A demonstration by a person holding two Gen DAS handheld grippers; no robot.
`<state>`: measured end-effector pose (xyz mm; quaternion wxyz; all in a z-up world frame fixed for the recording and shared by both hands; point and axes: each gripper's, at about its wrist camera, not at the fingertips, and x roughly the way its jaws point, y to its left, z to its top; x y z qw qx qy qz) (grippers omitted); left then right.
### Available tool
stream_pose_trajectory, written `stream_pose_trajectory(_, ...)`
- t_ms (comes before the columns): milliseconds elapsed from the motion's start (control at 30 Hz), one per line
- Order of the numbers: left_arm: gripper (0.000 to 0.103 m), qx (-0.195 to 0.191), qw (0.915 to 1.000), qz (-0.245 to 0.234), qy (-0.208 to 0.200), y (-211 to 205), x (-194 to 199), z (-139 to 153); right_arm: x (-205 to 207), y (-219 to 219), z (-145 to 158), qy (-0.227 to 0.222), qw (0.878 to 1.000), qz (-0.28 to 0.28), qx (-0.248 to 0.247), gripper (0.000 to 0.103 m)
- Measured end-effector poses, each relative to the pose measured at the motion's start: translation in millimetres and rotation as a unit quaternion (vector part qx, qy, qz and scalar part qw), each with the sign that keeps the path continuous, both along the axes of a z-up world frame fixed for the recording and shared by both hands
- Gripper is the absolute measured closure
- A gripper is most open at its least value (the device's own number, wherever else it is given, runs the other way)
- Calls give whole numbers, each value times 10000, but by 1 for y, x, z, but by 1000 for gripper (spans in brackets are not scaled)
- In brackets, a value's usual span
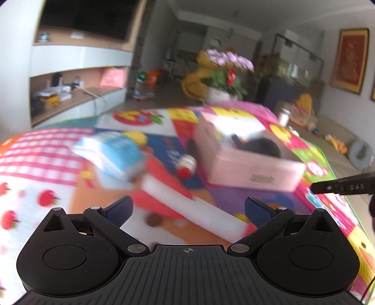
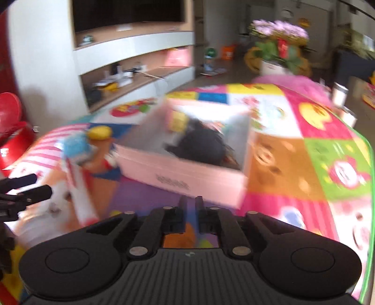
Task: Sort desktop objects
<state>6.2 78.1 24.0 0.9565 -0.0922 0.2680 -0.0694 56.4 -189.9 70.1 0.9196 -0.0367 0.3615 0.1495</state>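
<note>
Desktop objects lie scattered over a bright patchwork tablecloth [image 1: 42,150], and both views are blurred. Nearest the left camera, the left gripper [image 1: 188,208] has its two blue-padded fingers [image 1: 119,208] spread wide apart with nothing between them. Just beyond them a long white tube with red ends [image 1: 187,206] lies slanted across the cloth. Further back and to the left sits a light blue packet [image 1: 112,152], with a small yellow object [image 1: 137,137] just behind it. To the right of the packet lies a small red and white item [image 1: 186,166], too blurred to identify. Beyond it stands an open pink box [image 1: 248,169] holding something dark [image 1: 264,146].

In the right camera, the right gripper [image 2: 192,206] has its fingers drawn close together, holding nothing, just in front of the pink box. The tips of the left gripper show at the left edge of that view.

Past the table stand a pot of purple flowers [image 1: 225,68], white wall shelves [image 1: 77,58] and a dark television [image 1: 86,16].
</note>
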Motion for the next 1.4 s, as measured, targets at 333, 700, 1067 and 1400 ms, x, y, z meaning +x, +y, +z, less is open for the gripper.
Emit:
stream_pose_trajectory(333, 0, 236, 9929, 1105, -368, 15, 3, 4, -42, 10, -17, -22, 9857, 1585, 564, 25)
stream_pose_trajectory(700, 0, 184, 9853, 1642, -442, 59, -21, 28, -64, 112, -32, 826, 8767, 4732, 276, 4)
stream_pose_trajectory(1067, 0, 1, 9885, 1462, -397, 60, -26, 21, -88, 153, -42, 621, 8476, 5202, -845, 22)
stream_pose_trajectory(1400, 0, -29, 9961, 877, -84, 32, -14, 6, -51, 39, -7, 470, 9491, 3115, -68, 22)
